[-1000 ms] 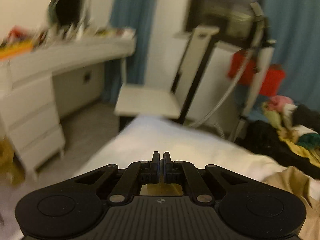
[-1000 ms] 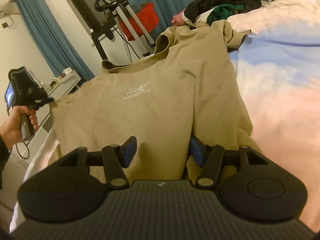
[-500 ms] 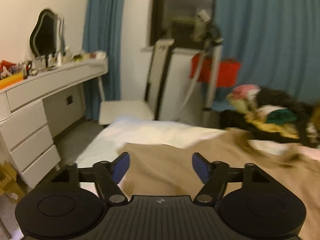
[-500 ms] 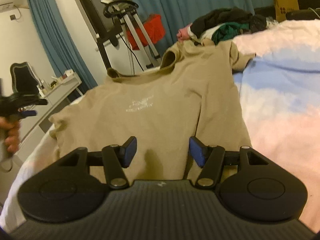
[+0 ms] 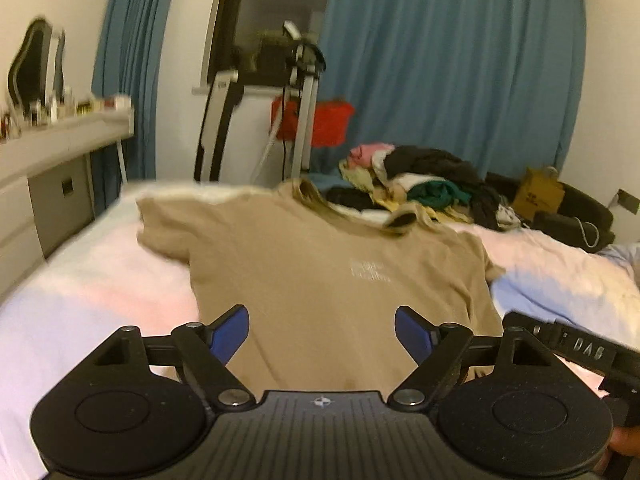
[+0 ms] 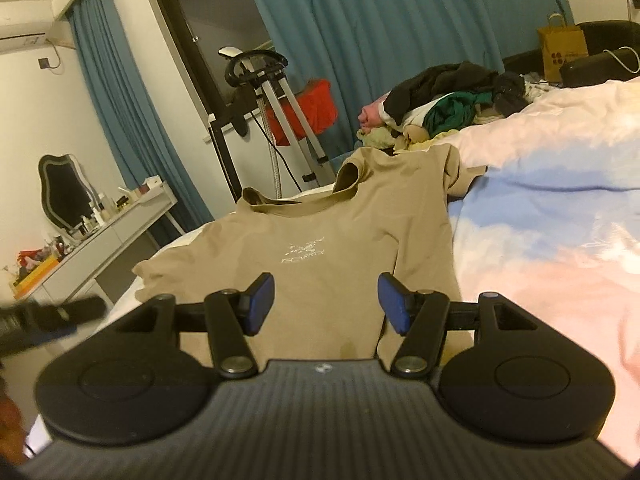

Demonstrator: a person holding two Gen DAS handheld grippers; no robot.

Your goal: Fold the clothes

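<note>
On the bed (image 5: 100,264) my tan T-shirt (image 5: 320,280) lies flat, the clothes pile (image 6: 444,100) beyond its collar; my left gripper (image 5: 322,332), jaws just widened, and right gripper (image 6: 326,300) gape empty above it; only the right view shows the paper bag (image 6: 562,50) clearly.

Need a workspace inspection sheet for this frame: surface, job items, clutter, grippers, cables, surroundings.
Surface: bed with a pink, blue and white cover.
Job's things: tan T-shirt spread front up, collar toward the far end, white logo on the chest; not yet folded.
Clutter: clothes pile at the far end of the bed; brown paper bag beyond it.
Grippers: left gripper open, jaws have just been opening, nothing between them; right gripper open over the shirt's lower part, nothing gripped.
Cables: white cord by the dark seat.
Surroundings: teal curtains, white dresser with mirror, red item behind a stand.
</note>
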